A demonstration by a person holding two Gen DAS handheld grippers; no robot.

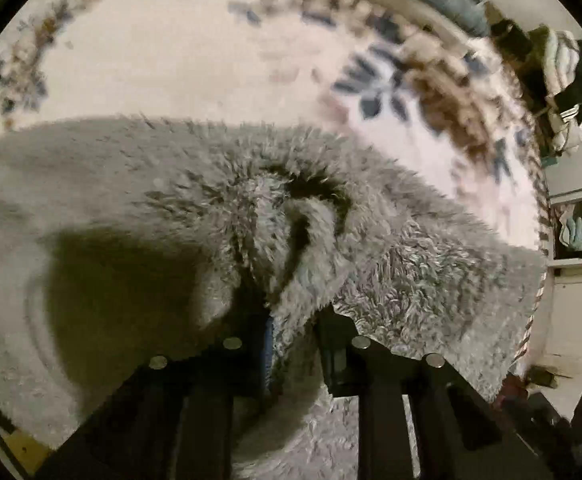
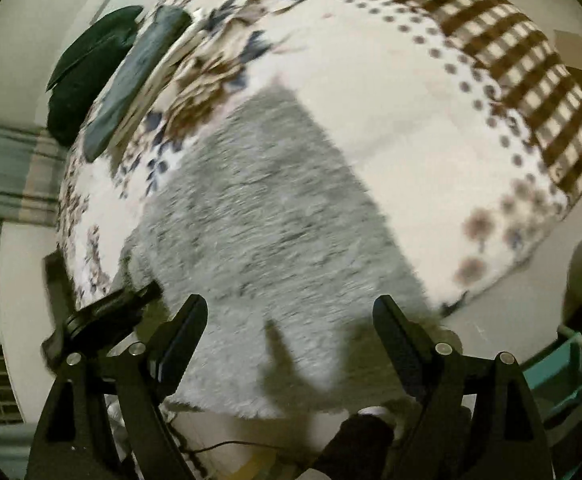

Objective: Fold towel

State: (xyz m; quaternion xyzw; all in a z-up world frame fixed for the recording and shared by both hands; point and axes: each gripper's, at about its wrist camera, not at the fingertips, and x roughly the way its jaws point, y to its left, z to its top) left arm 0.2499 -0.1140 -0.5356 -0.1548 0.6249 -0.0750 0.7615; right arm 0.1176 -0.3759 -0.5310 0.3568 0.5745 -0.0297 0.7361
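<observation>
A fluffy grey towel [image 1: 139, 184] lies on a white bedsheet with a floral print [image 1: 179, 52]. My left gripper [image 1: 291, 320] is shut on a bunched fold of the towel, which rises in a pucker between the fingers. In the right wrist view the same grey towel [image 2: 259, 208] stretches away over the bed [image 2: 391, 100]. My right gripper [image 2: 289, 312] hovers over its near edge, open wide with nothing between the fingers. At the lower left of that view, the dark body of the other gripper [image 2: 103, 316] shows at the towel's near left corner.
Dark green pillows [image 2: 103, 64] lie at the far left end of the bed. A brown checked border [image 2: 523, 64] runs along the far right side. A teal crate [image 2: 571, 376] stands on the floor at right. Folded clothes [image 1: 567, 92] are stacked beyond the bed.
</observation>
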